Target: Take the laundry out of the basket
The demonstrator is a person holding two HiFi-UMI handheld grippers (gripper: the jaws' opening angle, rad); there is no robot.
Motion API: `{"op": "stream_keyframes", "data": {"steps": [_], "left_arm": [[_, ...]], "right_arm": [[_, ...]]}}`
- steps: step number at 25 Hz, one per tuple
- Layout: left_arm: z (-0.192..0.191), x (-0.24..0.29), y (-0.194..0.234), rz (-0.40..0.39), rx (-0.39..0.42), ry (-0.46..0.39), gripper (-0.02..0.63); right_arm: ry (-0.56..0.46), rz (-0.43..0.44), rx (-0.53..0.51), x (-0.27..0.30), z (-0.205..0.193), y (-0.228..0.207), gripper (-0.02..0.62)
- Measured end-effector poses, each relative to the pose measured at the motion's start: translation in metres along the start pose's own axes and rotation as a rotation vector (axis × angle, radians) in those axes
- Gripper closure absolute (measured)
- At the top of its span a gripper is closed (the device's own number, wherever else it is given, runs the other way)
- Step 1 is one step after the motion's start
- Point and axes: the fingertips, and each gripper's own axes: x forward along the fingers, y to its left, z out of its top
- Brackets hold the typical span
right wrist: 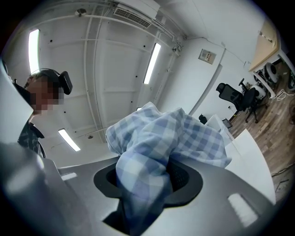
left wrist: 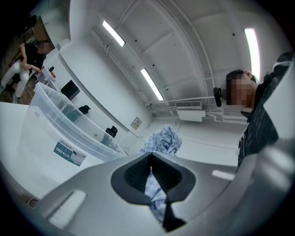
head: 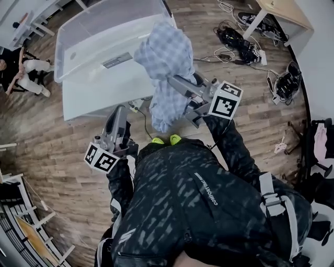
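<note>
A white desk (head: 96,99) stands on the brown wood floor (head: 47,156). Black cables (head: 237,44) lie in a messy heap on the floor, near another desk with a wood top (head: 284,10). A black chair (right wrist: 233,97) stands far off. 3 long lights (right wrist: 152,62) glow on the ceiling.

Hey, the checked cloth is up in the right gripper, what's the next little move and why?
Probably lower the right gripper to lay the checked cloth on the bare white table beside the clear basket: the cloth appears to hang free of the basket, gripped near its top.
</note>
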Motion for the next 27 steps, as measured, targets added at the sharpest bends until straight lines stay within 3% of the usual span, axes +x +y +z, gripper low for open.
{"op": "stream_keyframes", "data": {"steps": [9,27], "left_arm": [[0.009,0.005,-0.008,-0.032,-0.001,-0.029,0.595],[0.024,-0.006,0.008,-0.003,0.011,-0.062,0.595]], "right_arm": [[0.025,-0.033,0.025,0.005,-0.005,-0.007,0.417],[0.066,-0.017,0.007,0.03,-0.013,-0.005,0.417]]}}
